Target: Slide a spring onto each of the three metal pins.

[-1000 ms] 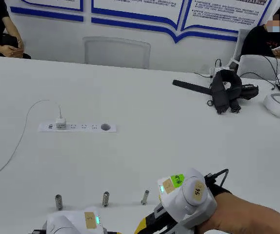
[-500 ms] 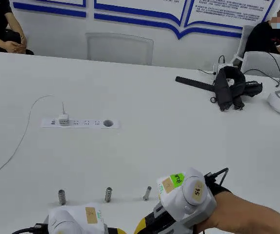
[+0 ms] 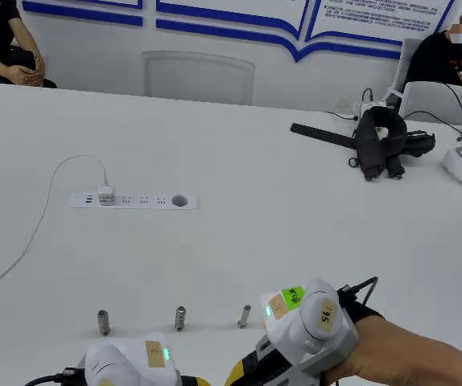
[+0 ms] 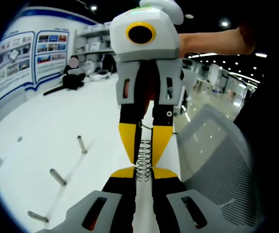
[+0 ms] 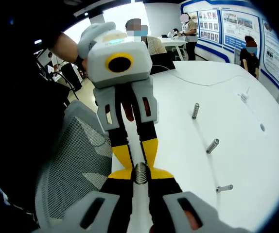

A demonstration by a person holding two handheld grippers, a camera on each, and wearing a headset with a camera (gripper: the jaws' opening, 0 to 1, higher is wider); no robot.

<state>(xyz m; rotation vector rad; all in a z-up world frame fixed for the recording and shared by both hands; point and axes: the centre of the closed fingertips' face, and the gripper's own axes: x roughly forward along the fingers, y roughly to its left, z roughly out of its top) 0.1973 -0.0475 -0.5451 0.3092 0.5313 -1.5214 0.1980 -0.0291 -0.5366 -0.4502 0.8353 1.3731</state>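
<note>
Three metal pins stand in a row near the table's front edge: the left pin, the middle pin and the right pin. The left two look thicker, as if wrapped in coils; the right one looks thin. My two grippers meet tip to tip just in front of the row. A small steel spring lies between them. My left gripper is shut on one end. My right gripper is shut on the other end.
A white power strip with a plugged charger and a trailing cable lies mid-table. Black strapped gear sits at the far right. People sit along the far edge. A grey mesh chair stands by the near table edge.
The head camera has tilted a little, shifting the whole picture. Both grippers and the spring keep the same pose.
</note>
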